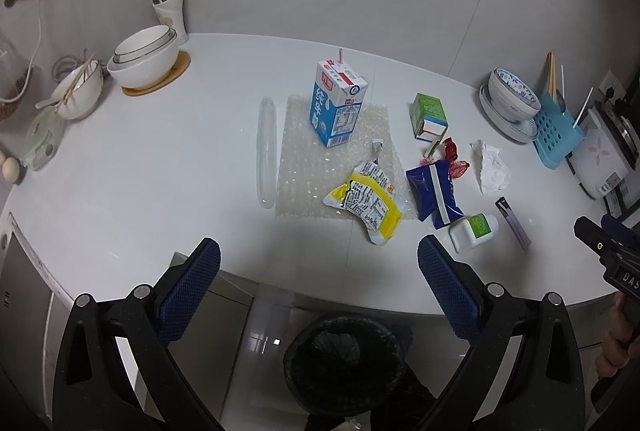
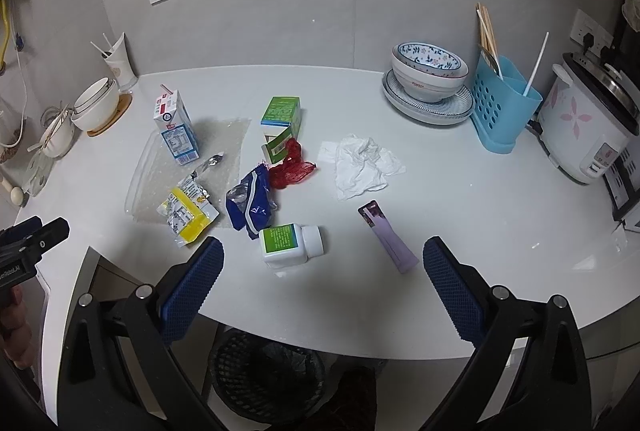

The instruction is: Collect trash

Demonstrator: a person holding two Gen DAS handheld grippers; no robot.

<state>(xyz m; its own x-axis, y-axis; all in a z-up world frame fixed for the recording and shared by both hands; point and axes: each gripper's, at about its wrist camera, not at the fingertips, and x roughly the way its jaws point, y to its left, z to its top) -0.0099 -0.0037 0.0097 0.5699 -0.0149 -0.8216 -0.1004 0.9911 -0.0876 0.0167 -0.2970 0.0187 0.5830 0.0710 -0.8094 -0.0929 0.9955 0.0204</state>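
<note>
Left wrist view: the left gripper (image 1: 319,263) is hanging wide open and empty over the near edge of the counter (image 1: 160,167), and nothing is sitting between its pads. The litter is all lying ahead of it, untouched: a milk carton (image 1: 338,103) standing on bubble wrap (image 1: 308,167), a yellow wrapper (image 1: 370,201) closest to the jaws, a blue wrapper (image 1: 434,195), a white bottle (image 1: 474,231) just beside the right pad, and a tissue (image 1: 490,167) further right. The bin (image 1: 344,363) is waiting below the counter edge, directly under the gripper. Judging by this, collecting is only starting.

Right wrist view: the right gripper (image 2: 323,259) is likewise gaping open, holding nothing. The bottle (image 2: 290,241) is lying just ahead, between the pads' lines, and a purple sachet (image 2: 388,237) is resting near the right pad. A green box (image 2: 282,119), red netting (image 2: 290,167) and the tissue (image 2: 364,165) are lying further off. The bin (image 2: 268,375) is showing beneath.
</note>
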